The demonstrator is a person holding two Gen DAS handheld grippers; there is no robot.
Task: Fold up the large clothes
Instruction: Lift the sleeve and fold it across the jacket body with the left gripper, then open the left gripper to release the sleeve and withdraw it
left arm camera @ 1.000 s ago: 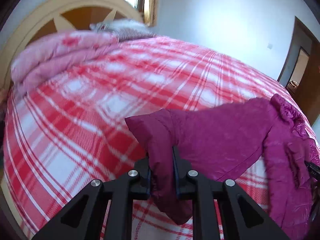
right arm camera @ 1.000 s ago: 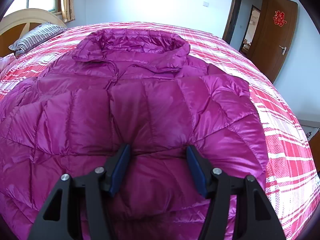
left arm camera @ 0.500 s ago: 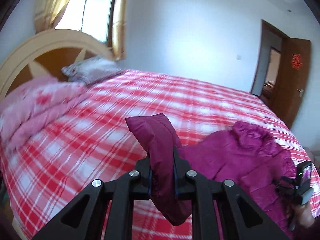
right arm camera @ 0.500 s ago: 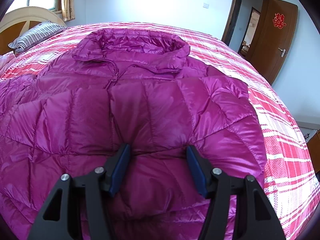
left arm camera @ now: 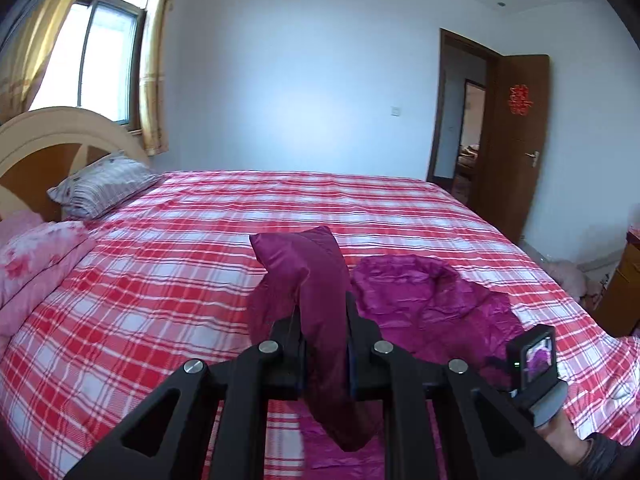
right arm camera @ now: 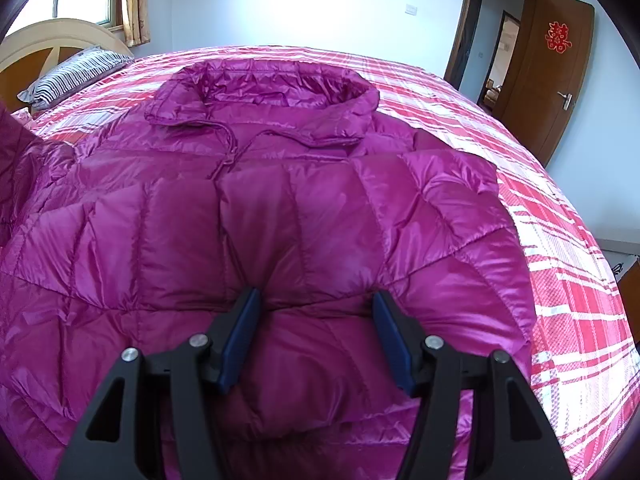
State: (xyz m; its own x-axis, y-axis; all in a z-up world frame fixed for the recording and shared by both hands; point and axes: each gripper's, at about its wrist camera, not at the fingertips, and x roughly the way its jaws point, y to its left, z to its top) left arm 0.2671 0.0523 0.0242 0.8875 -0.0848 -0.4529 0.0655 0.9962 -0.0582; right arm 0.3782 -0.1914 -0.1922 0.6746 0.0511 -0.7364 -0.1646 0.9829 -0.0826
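Note:
A magenta quilted down jacket lies front up on the red-and-white plaid bed, collar at the far side. My right gripper is open, its blue-padded jaws spread and resting on the jacket's lower middle. My left gripper is shut on the jacket's sleeve and holds it lifted above the bed; the cuff stands up past the jaws. The jacket body lies to the right in the left wrist view, where the right gripper's camera also shows.
A striped pillow and a pink folded quilt lie at the wooden headboard on the left. An open brown door stands at the far right. Plaid bedspread stretches left of the jacket.
My left gripper has lifted and swung with the sleeve toward the jacket body; its view tilted up from the bed to the room. The right gripper stays open on the jacket.

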